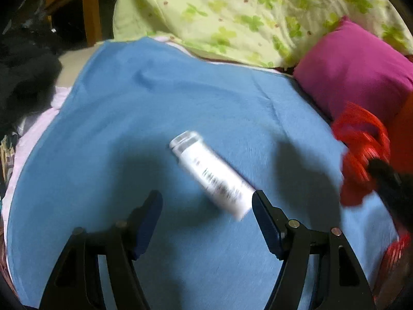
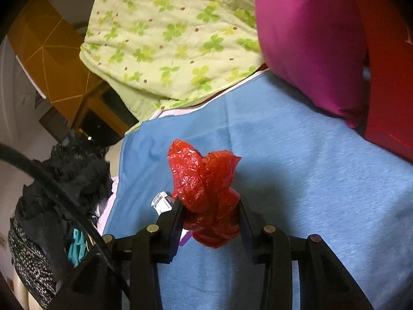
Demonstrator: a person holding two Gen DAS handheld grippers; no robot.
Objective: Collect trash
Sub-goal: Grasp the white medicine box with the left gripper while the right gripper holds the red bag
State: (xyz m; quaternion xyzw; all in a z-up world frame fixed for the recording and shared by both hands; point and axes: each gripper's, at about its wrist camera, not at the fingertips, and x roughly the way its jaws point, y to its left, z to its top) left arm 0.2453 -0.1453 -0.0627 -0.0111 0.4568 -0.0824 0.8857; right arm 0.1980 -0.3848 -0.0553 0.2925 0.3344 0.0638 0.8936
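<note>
A white tube (image 1: 211,173) with a clear cap and dark print lies slanted on the blue blanket (image 1: 155,108). My left gripper (image 1: 206,193) hovers over the tube's lower end, open, its right fingertip close beside the tube and its pads off it. My right gripper (image 2: 209,202) is shut on a crumpled red plastic bag (image 2: 206,186), which bulges up out of the jaws. In the right wrist view the white tube (image 2: 161,201) peeks out just left of the left finger. The left wrist view shows the red bag (image 1: 361,155) blurred at the right edge.
A green clover-print quilt (image 1: 245,13) and a magenta pillow (image 1: 356,69) lie at the far side of the blanket. Dark clothing (image 2: 72,170) is heaped off the blanket's left edge, with wooden furniture (image 1: 87,7) behind. A red object (image 2: 387,103) stands at the right.
</note>
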